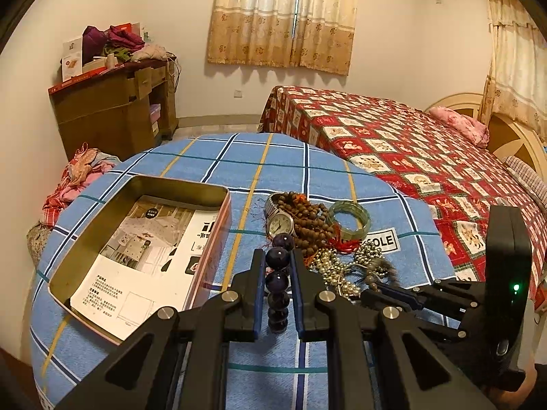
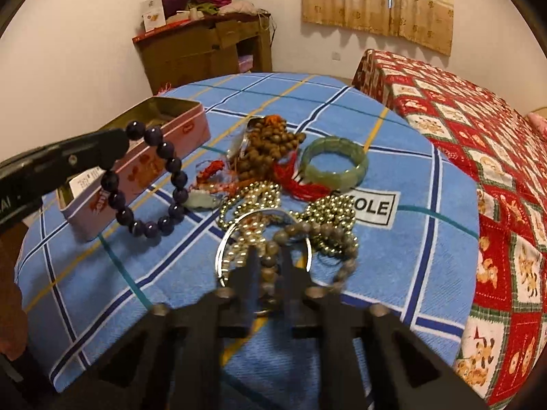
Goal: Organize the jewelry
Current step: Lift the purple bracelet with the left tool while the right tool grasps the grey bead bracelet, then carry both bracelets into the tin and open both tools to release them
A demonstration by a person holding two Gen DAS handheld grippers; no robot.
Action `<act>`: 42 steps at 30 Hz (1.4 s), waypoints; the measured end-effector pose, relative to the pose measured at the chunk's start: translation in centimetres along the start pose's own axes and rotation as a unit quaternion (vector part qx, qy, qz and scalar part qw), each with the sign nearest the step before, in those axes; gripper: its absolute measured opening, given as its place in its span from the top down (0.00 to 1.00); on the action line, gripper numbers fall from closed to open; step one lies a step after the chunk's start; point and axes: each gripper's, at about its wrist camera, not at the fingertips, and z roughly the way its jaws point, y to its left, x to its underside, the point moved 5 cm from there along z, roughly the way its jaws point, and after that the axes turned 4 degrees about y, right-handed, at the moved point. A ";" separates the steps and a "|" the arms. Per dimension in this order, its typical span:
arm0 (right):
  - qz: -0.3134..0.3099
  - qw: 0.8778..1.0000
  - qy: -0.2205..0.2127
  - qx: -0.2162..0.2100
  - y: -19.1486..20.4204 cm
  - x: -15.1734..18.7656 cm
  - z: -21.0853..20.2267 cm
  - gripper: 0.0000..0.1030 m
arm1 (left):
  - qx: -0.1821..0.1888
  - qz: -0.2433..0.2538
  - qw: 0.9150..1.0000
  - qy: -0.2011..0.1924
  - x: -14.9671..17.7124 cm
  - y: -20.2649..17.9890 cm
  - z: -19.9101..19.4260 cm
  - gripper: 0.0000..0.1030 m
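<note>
My right gripper point(image 2: 270, 256) is clamped on a grey-brown bead bracelet point(image 2: 309, 230) tangled in the jewelry heap; lifting could drag the pearl strands point(image 2: 246, 198) along. Further left, my left gripper point(image 1: 277, 275) pinches the purple bead bracelet point(image 2: 150, 177), dangling short of the open tin point(image 1: 143, 239), where it could slip.

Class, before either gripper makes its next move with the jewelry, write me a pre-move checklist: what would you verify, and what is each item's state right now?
1. Left gripper gripping the purple bead bracelet: ok, it hangs clear of the cloth.
2. Right gripper shut on the grey-brown bead bracelet: ok.
3. Grey-brown bracelet free of the silver bangle and pearl strands: cannot tell, they overlap.
4. Tin box open: ok.
5. Box has room: ok, only a leaflet inside.
</note>
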 end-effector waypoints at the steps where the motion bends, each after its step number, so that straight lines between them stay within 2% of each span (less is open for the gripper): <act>1: -0.001 1.000 -0.006 0.001 0.0 -0.1 -0.4 0.90 | 0.001 0.000 1.000 -0.002 -0.1 0.0 -0.2 0.87; 8: 0.000 0.999 -0.045 0.002 -0.2 -1.7 -3.4 0.90 | 0.004 -0.004 1.000 -0.025 -1.3 0.4 -2.1 0.87; 17: -0.021 0.995 -0.092 -0.027 1.1 -5.3 -6.0 0.90 | -0.002 -0.020 0.998 -0.061 -3.0 2.8 -5.0 0.87; 29: -0.060 0.988 -0.113 -0.086 5.3 -9.1 -4.8 0.90 | -0.053 -0.048 0.995 -0.071 -4.5 8.5 -5.4 0.87; 34: -0.075 0.985 -0.113 -0.108 7.5 -10.8 -3.5 0.90 | -0.070 -0.044 0.994 -0.066 -5.3 10.5 -4.2 0.87; 42: -0.106 0.981 -0.108 -0.120 10.9 -12.9 -0.7 0.90 | -0.086 -0.035 0.995 -0.046 -6.5 13.2 -0.9 0.87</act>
